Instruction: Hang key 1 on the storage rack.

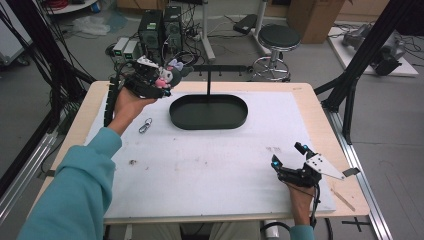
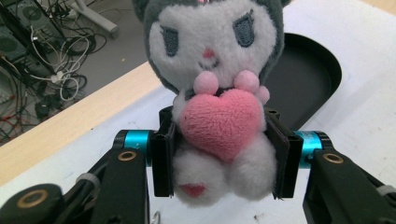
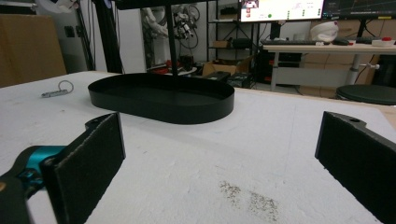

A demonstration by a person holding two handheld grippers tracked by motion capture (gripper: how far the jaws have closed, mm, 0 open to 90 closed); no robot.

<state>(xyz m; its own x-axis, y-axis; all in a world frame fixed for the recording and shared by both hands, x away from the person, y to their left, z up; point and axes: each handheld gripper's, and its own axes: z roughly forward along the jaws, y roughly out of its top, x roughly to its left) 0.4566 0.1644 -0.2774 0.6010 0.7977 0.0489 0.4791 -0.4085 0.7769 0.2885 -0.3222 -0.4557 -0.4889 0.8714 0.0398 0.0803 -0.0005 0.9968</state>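
The left claw (image 2: 219,158) is clamped on a plush toy (image 2: 215,93), its two black pads pressed against the toy's sides at the level of the pink heart on its chest. In the high view the left claw (image 1: 159,80) is held raised over the far left corner of the table (image 1: 65,130), with the toy (image 1: 167,76) just beside the left end of the black oval tray (image 1: 208,111) and above its rim. A small metal clasp (image 1: 145,125) lies on the white mat near the tray. The left forearm, in a teal sleeve, is stretched forward with the hand turned up. The right claw (image 1: 288,156) rests low near the near right corner of the table, jaws wide apart and nothing between them; a broad stretch of bare mat is left between it and the tray (image 3: 161,98).
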